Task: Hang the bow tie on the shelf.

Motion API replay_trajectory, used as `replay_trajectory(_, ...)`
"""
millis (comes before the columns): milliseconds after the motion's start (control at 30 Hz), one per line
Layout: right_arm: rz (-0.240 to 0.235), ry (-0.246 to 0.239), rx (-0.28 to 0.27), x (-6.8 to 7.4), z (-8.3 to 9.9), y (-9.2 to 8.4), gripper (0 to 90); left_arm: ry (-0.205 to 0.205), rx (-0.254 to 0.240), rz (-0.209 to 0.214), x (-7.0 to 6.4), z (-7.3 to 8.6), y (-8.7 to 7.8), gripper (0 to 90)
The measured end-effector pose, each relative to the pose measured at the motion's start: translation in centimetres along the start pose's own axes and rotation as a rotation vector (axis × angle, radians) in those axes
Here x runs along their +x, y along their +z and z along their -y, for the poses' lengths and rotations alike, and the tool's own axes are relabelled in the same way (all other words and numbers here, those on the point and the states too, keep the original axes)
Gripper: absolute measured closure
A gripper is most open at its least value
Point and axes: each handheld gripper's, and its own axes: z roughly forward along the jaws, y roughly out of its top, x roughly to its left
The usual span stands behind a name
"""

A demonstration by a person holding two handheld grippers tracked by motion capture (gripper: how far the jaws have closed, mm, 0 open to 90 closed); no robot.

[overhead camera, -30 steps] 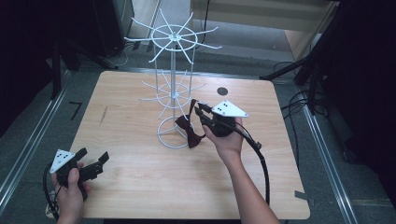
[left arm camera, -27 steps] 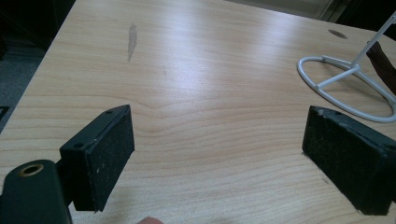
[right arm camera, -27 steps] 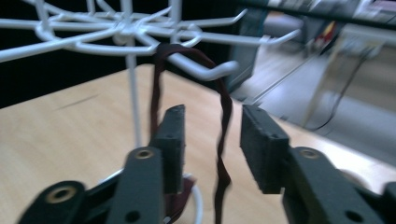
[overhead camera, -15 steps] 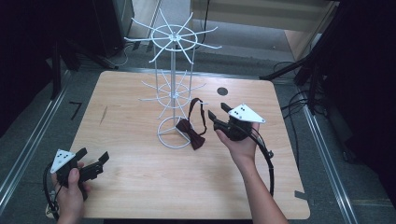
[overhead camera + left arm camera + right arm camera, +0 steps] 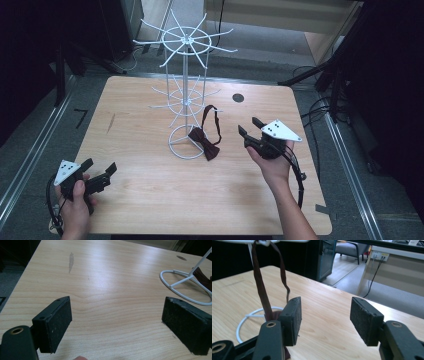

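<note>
Your right gripper point(image 5: 251, 131), jaws wide apart and empty, sits right of centre beside the dark red bow tie point(image 5: 206, 145) that already hangs from the white wire rack point(image 5: 184, 107); your left gripper point(image 5: 100, 172), equally spread and empty, rests lower left on the surface point(image 5: 150, 200).

Dark red bow tie point(image 5: 206, 145), white rack point(image 5: 185, 100)

The high view looks forward and down over the whole worktop point(image 5: 150, 210). Each tool view sits low and close above the worktop surface. All three views share the white wire stand point(image 5: 186, 120) point(image 5: 185, 287) point(image 5: 249, 315).
</note>
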Motion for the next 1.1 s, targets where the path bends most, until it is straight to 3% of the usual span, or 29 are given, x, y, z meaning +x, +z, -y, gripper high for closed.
replay_trajectory(333, 0.039, 0.015, 0.013, -1.8, 1.8, -2.2, 41.4, -0.001, -0.001, -0.002, 0.0, 0.0, 0.0, 10.1)
replay_trajectory(567, 0.066, 0.063, 0.027, -3.3, 3.4, -3.6, 38.8, 0.0, 0.0, -0.003, 0.0, 0.0, 0.0, 10.1)
replay_trajectory(1100, 0.137, 0.131, 0.053, -5.8, 6.4, -6.2, 16.0, 0.005, 0.003, -0.003, -0.1, 0.0, 0.0, 10.1)
